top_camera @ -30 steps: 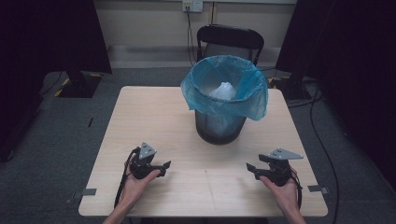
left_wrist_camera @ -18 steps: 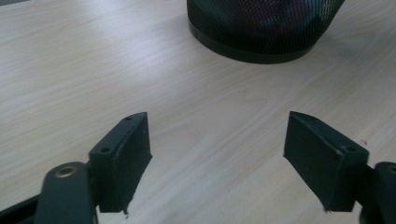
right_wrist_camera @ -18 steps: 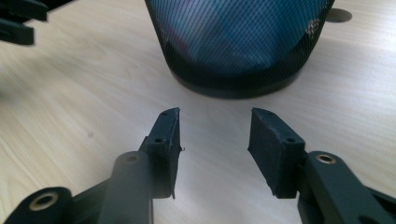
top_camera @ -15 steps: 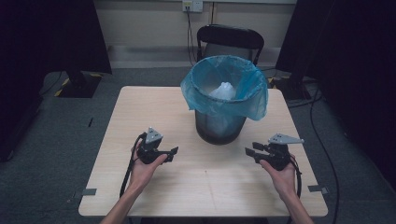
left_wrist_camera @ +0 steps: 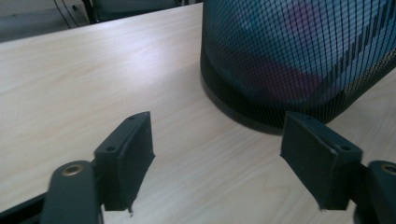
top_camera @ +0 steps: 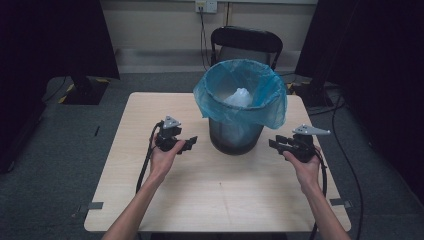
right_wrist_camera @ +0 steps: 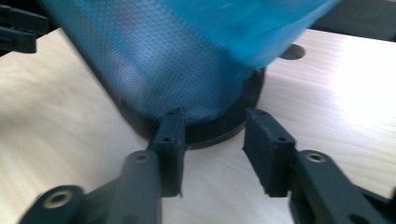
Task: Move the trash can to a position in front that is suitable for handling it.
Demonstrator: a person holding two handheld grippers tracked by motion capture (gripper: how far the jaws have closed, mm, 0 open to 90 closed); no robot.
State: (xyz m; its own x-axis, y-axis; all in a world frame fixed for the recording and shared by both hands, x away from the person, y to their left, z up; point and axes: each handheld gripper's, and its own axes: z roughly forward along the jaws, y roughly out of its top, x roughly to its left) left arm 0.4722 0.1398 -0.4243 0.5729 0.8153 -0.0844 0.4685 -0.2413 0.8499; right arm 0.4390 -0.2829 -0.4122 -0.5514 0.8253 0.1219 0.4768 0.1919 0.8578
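Both grippers have advanced toward the black mesh wastebasket lined with a blue plastic bag (top_camera: pixel 235 131): left gripper (top_camera: pixel 191 144) at nine o'clock, wide and empty; right gripper (top_camera: pixel 273 144) at three o'clock, jaws just narrowing, empty.

The room was dim, dark at both upper corners, while the table (top_camera: pixel 215 190) was evenly lit. The right gripper view was motion-blurred, with glare at its right.

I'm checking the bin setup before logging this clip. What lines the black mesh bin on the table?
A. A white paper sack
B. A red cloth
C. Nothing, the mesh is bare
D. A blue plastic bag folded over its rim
D: the high view shows a blue plastic bag draped over the rim of the mesh bin.
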